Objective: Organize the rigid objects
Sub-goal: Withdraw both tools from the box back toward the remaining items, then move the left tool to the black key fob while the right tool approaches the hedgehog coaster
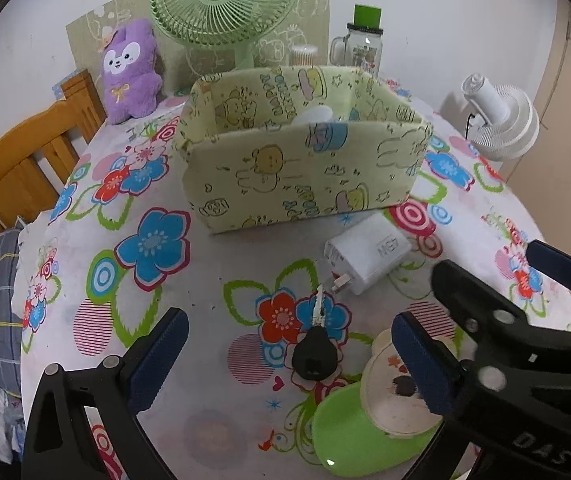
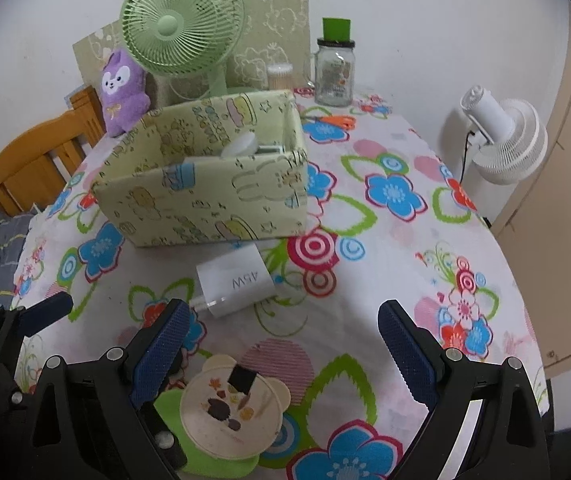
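Note:
A yellow-green fabric box [image 1: 301,168] [image 2: 205,196] stands on the flowered table, with a white object [image 2: 241,145] inside. A white 45W charger [image 1: 365,254] [image 2: 235,280] lies just in front of it. A black-headed key [image 1: 315,350] lies nearer, beside a cream bear-shaped case [image 1: 395,396] [image 2: 231,406] resting on a green pad [image 1: 361,436] [image 2: 189,452]. My left gripper [image 1: 289,364] is open above the key. My right gripper [image 2: 281,356] is open above the bear case; it shows in the left wrist view [image 1: 497,280].
At the back stand a green fan [image 2: 181,28], a purple plush [image 2: 119,88], a glass jar with green lid [image 2: 333,68], a toothpick holder [image 2: 279,76] and orange scissors [image 2: 335,121]. A white fan [image 2: 501,140] stands off the right edge, a wooden chair [image 2: 33,160] at left.

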Motion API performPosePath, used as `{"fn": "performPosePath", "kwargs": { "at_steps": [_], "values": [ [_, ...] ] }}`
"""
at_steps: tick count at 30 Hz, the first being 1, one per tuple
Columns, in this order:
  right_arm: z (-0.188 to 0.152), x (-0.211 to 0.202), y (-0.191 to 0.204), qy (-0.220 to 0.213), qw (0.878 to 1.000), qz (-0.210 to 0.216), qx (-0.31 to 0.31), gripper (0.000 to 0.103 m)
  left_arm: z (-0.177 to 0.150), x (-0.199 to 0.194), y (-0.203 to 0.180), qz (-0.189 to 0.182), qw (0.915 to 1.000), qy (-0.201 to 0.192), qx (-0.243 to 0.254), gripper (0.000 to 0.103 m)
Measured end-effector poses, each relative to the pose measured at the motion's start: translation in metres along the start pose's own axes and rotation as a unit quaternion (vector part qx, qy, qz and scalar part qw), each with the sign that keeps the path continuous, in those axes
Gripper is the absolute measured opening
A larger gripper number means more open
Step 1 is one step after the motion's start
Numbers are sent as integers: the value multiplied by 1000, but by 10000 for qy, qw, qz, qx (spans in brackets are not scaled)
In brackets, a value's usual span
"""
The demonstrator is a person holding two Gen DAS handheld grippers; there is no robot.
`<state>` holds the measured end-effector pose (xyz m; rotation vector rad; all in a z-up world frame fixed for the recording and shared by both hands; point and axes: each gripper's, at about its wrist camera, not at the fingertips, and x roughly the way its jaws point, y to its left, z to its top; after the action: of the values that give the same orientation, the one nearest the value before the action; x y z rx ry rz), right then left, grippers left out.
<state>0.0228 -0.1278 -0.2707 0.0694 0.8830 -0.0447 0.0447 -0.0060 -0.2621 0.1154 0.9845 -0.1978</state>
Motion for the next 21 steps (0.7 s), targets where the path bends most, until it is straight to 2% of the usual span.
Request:
{"fn": "performPosePath", "kwargs": {
  "at_steps": [8,21],
  "values": [
    [-18,11,4,167,9998,-101,56,97,-14,13,4,120,9997,124,177,102],
    [-33,24,8,378,9990,-228,118,97,-28,36,9,46,9991,381,203,87]
  ]
}}
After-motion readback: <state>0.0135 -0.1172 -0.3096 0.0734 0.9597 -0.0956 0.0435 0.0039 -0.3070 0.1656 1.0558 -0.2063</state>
